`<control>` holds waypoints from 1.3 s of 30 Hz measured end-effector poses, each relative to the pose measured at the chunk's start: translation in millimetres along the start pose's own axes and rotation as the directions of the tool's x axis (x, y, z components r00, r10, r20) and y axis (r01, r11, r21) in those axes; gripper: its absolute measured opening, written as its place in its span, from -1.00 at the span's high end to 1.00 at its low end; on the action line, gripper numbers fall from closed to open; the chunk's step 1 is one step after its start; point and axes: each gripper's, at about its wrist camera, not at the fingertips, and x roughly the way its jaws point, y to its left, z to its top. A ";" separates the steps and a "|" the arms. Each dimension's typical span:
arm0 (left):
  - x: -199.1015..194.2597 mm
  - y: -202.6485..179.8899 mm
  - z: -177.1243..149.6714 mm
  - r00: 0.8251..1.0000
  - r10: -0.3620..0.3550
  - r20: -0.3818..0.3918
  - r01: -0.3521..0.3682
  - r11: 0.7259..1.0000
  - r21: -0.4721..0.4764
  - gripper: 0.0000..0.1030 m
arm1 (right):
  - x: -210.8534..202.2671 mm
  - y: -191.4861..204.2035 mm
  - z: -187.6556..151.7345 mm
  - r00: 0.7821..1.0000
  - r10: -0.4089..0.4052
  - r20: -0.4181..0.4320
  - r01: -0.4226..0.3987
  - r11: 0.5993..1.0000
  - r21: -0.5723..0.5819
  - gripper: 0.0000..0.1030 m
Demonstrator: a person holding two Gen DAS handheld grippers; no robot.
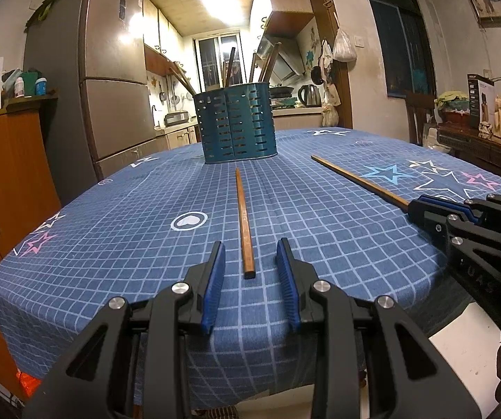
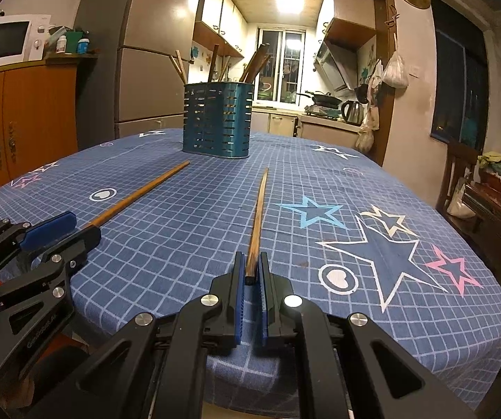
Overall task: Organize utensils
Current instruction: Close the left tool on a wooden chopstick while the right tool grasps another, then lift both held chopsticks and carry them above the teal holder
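Note:
A blue slotted utensil holder (image 1: 237,124) with several chopsticks in it stands at the far middle of the table; it also shows in the right wrist view (image 2: 217,120). One wooden chopstick (image 1: 244,221) lies on the cloth between the open fingers of my left gripper (image 1: 250,255), not gripped. A second chopstick (image 2: 258,214) lies to the right, and my right gripper (image 2: 251,265) is shut on its near end. In the left wrist view that chopstick (image 1: 358,181) runs into the right gripper (image 1: 425,209). The left gripper (image 2: 62,227) shows at the left of the right wrist view.
The table wears a blue checked cloth with stars (image 1: 320,230). An orange cabinet (image 1: 2,188) and a fridge (image 1: 111,97) stand to the left. A dark sideboard with boxes (image 1: 484,139) stands to the right. The table's near edge is just under both grippers.

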 end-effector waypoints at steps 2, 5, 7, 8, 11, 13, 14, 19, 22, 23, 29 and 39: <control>0.2 0.5 -0.1 1.000 -0.010 0.001 0.010 1.000 -0.002 0.51 | 0.0 2.2 -0.5 1.000 -0.016 0.002 0.016 1.000 0.000 0.83; 0.5 -0.6 0.5 0.999 -0.043 -0.003 0.043 0.999 0.001 0.72 | 0.0 4.5 -1.3 0.999 -0.038 0.006 0.038 0.999 0.006 0.84; 1.0 -0.2 0.7 0.998 -0.063 -0.004 0.063 0.998 -0.001 0.80 | 0.2 4.7 -1.4 0.999 -0.041 0.005 0.041 0.999 0.023 0.84; 1.1 -0.1 0.7 0.998 -0.069 -0.003 0.069 0.998 0.001 0.83 | 0.1 5.2 -2.0 0.999 -0.040 0.005 0.039 0.999 0.033 0.84; 1.5 1.0 1.0 0.996 -0.084 -0.004 0.084 0.996 0.004 0.85 | 0.5 5.5 -1.6 0.999 -0.042 0.003 0.042 0.998 0.050 0.86; 1.9 2.7 1.5 0.996 -0.093 -0.010 0.093 0.996 0.004 0.87 | -0.5 5.9 -1.2 0.999 -0.041 0.001 0.041 0.997 0.058 0.86; 1.8 3.6 2.1 0.995 -0.097 -0.015 0.097 0.995 0.005 0.88 | -1.5 5.6 -1.1 0.999 -0.035 -0.001 0.035 0.997 0.063 0.86; -0.5 11.0 4.7 0.993 -0.107 -0.044 0.108 0.994 0.003 0.90 | -9.7 6.2 -1.3 1.000 -0.020 -0.005 0.020 0.998 0.061 0.86; -10.1 17.6 9.6 0.993 -0.116 -0.035 0.116 0.993 0.018 0.90 | -22.9 9.2 2.5 1.000 -0.016 0.016 0.015 0.999 0.044 0.86; -13.4 19.0 11.0 0.993 -0.116 -0.028 0.117 0.993 0.025 0.90 | -26.7 9.5 4.3 1.000 -0.014 0.024 0.013 0.999 0.037 0.86; -39.0 32.5 30.3 0.994 -0.095 0.047 0.093 0.995 0.042 0.90 | -50.1 7.2 18.7 0.999 0.002 0.037 -0.003 1.000 0.029 0.86; -64.7 61.6 73.5 0.988 -0.067 0.136 0.070 0.997 -0.020 0.90 | -84.9 -8.7 62.3 0.991 0.035 0.132 -0.042 0.998 0.053 0.86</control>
